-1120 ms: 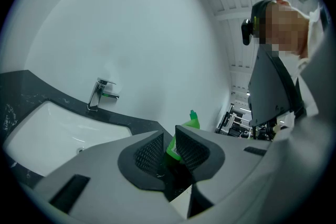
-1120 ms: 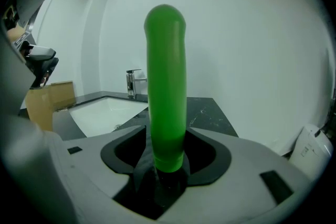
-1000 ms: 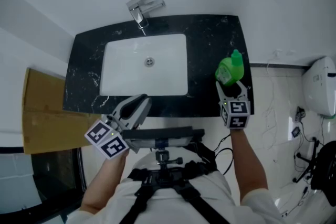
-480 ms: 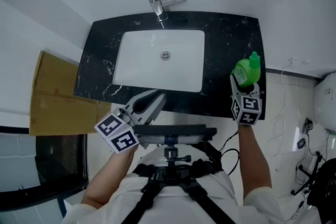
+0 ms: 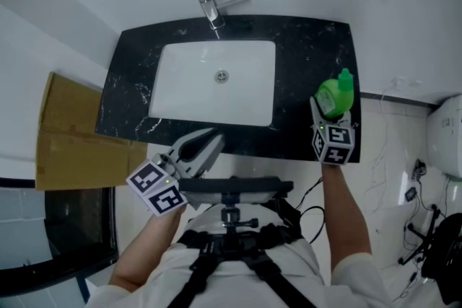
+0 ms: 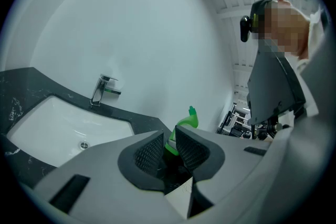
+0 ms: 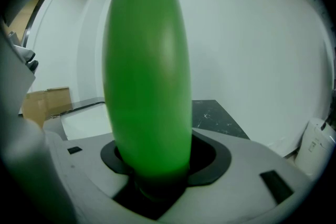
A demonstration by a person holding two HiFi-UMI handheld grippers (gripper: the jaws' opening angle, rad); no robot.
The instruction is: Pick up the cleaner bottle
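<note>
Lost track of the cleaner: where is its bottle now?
Head view: the green cleaner bottle is at the right end of the black counter, right of the sink, gripped by the right claw.

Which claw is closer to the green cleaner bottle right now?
Right. The right claw grips the cleaner bottle at the counter's right end; the left claw hangs by the counter's front edge, well apart.

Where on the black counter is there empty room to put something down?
The counter strip left of the sink is bare. So is the patch between sink and cleaner bottle. The right end is crowded: the right gripper grips the bottle there.
</note>
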